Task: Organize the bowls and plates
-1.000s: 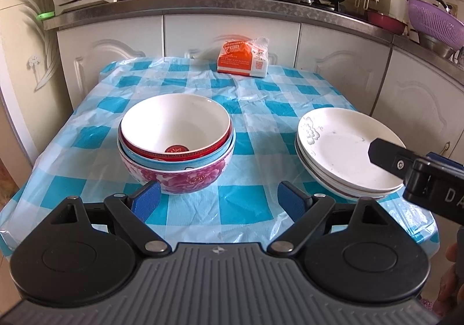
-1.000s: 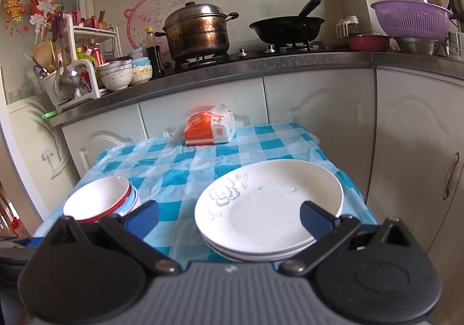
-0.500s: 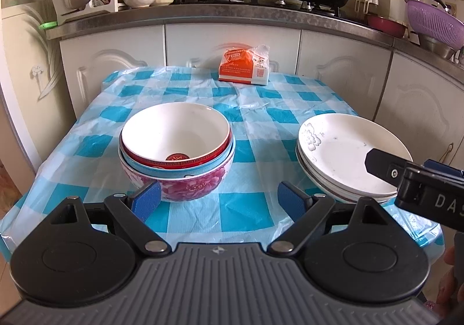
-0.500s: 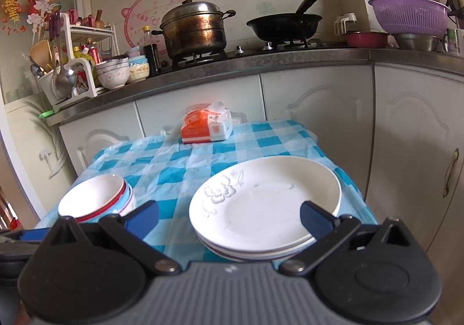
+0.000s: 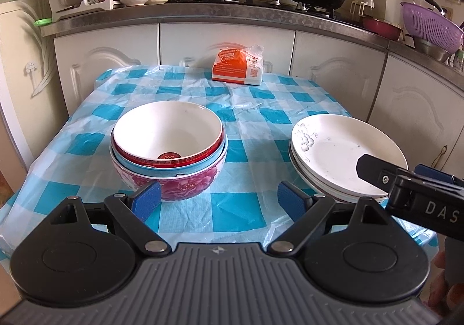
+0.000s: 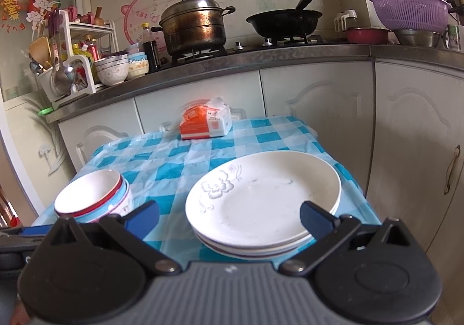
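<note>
Checked tablecloth lay under everything. Your plate stack sat at its right edge, nested bowl stack well apart on the left. Tissue pack at back. Your left gripper & right gripper hung spread wide, holding nothing.

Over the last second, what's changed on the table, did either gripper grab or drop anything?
Nothing was taken or let go. Both views slid a little: the left gripper and right gripper seem to have drawn back slightly, jaws open and empty. The bowl stack, plate stack and orange tissue pack stayed put on the checked tablecloth.
</note>
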